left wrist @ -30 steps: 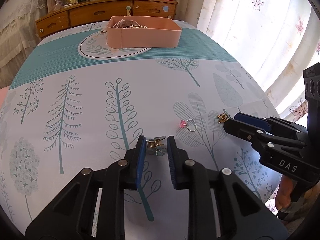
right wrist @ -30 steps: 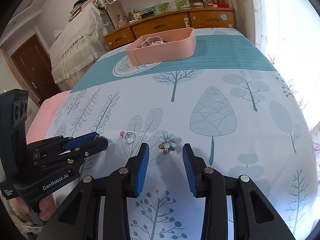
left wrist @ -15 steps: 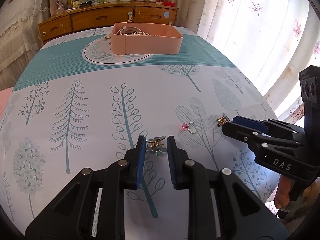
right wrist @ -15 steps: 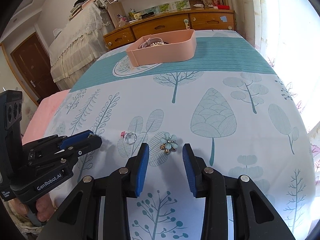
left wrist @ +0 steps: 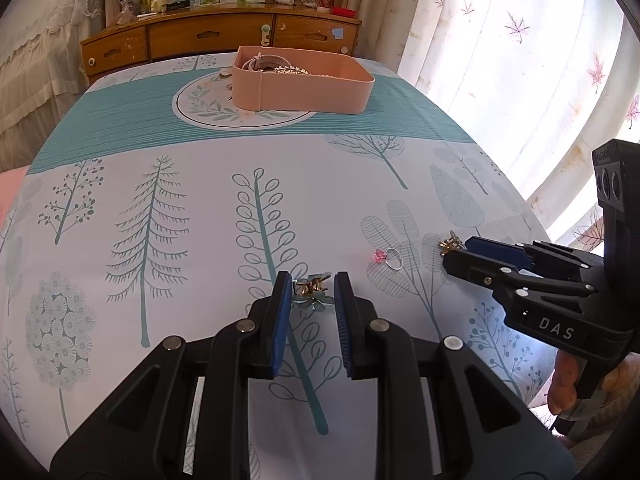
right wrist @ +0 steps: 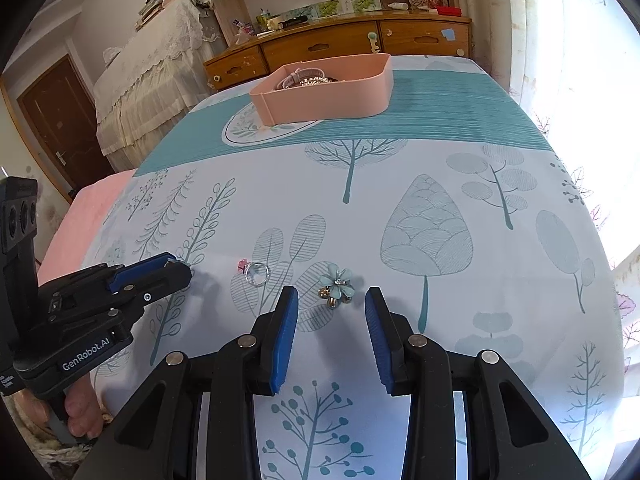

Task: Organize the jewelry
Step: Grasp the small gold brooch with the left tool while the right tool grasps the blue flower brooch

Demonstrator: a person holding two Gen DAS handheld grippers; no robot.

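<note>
Left gripper (left wrist: 310, 294) above tree-print bedspread (left wrist: 192, 184), dresser (left wrist: 216, 40) beyond.

Ring (right wrist: 256, 272) left of flower clip (right wrist: 337, 285) — tray (right wrist: 320, 98) far behind.

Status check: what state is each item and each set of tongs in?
Left tongs: shut on held clip.
Right tongs: open, empty.
Blue flower clip: loose on cloth, just ahead of right tongs.
Ring: loose on cloth.
Pink tray: open-topped, holding jewelry.
Drawers: shut.
</note>
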